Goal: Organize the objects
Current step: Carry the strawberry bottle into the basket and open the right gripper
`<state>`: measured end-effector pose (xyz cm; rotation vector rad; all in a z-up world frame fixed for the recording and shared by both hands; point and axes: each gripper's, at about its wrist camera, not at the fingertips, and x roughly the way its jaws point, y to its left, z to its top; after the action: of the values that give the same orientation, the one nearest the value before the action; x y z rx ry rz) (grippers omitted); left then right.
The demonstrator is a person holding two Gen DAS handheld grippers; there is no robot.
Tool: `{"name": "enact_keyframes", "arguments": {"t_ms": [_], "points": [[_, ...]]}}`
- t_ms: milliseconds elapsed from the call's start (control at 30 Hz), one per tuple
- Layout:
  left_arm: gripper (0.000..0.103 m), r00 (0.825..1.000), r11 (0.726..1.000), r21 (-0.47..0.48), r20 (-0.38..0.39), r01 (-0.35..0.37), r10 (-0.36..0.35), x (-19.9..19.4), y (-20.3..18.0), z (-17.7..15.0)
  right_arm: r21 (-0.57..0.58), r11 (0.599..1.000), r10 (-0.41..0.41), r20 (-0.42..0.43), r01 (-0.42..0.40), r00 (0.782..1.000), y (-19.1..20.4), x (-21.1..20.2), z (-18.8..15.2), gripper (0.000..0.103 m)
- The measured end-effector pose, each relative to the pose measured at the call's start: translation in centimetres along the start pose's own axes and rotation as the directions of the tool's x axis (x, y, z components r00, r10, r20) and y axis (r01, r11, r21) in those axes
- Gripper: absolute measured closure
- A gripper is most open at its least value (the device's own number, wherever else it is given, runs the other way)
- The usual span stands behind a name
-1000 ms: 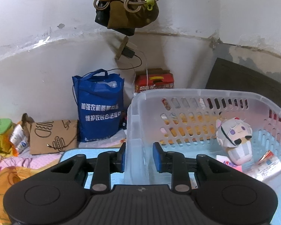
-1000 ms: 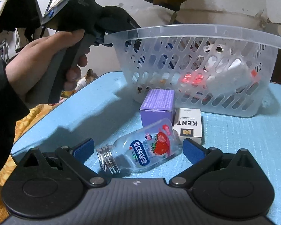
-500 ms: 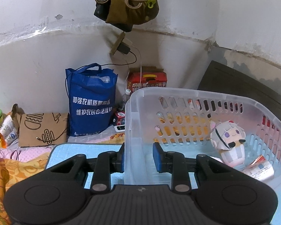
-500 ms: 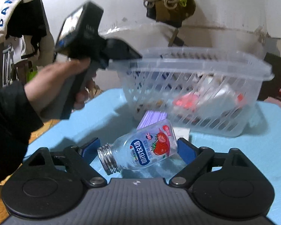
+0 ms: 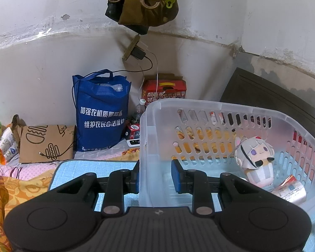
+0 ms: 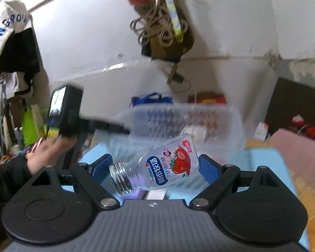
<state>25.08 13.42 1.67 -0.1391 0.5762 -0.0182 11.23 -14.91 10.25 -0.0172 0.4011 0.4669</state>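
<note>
My left gripper (image 5: 155,175) is shut on the near wall of a clear plastic basket (image 5: 220,109), one pad outside and one inside. The basket holds a small plush doll (image 5: 255,160) and a crumpled packet (image 5: 292,190). My right gripper (image 6: 155,168) is shut on a clear strawberry-label bottle (image 6: 157,166), held on its side in the air, silver neck to the left. The basket (image 6: 184,121) shows blurred beyond it, with the left gripper's handle (image 6: 65,111) at its left edge. A purple box (image 6: 136,194) and a white box (image 6: 156,194) peek out under the bottle.
The basket rests on a light blue mat (image 5: 90,169). Behind stand a blue tote bag (image 5: 101,113), a red box (image 5: 163,90) and a brown paper bag (image 5: 46,141). A dark board (image 5: 273,98) leans at the right. Orange bedding (image 5: 14,191) lies at the left.
My right gripper has closed on the bottle and lifted it off the mat toward the basket. The left gripper has kept its hold on the basket wall and tilted slightly.
</note>
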Motion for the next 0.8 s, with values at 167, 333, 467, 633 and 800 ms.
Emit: {"name": "enact_keyframes", "arguments": {"t_ms": [167,333,467,633,800], "points": [[0.072,1.0,1.0,0.001,-0.003,-0.006,0.006,0.1,-0.1,0.0,-0.018,1.0,-0.014,0.006,0.014,1.0,-0.7,1.8,4.0,0.012],[0.072,1.0,1.0,0.003,-0.002,-0.01,0.01,0.1,-0.1,-0.1,-0.046,0.998,-0.041,-0.02,0.04,0.999,-1.2,5.2,7.0,0.012],[0.072,1.0,1.0,0.011,-0.005,-0.017,0.017,0.0,-0.1,-0.1,-0.035,0.999,-0.028,-0.049,0.026,0.998,-1.8,8.5,8.1,0.012],[0.072,1.0,1.0,0.019,-0.01,-0.018,0.018,-0.1,-0.1,0.0,-0.011,1.0,-0.025,-0.114,0.024,0.993,-2.4,12.7,7.5,0.012],[0.072,1.0,0.999,0.029,-0.007,-0.018,0.018,-0.2,-0.3,0.0,-0.003,1.0,-0.02,-0.154,0.02,0.988,-2.6,15.0,6.6,0.012]]}}
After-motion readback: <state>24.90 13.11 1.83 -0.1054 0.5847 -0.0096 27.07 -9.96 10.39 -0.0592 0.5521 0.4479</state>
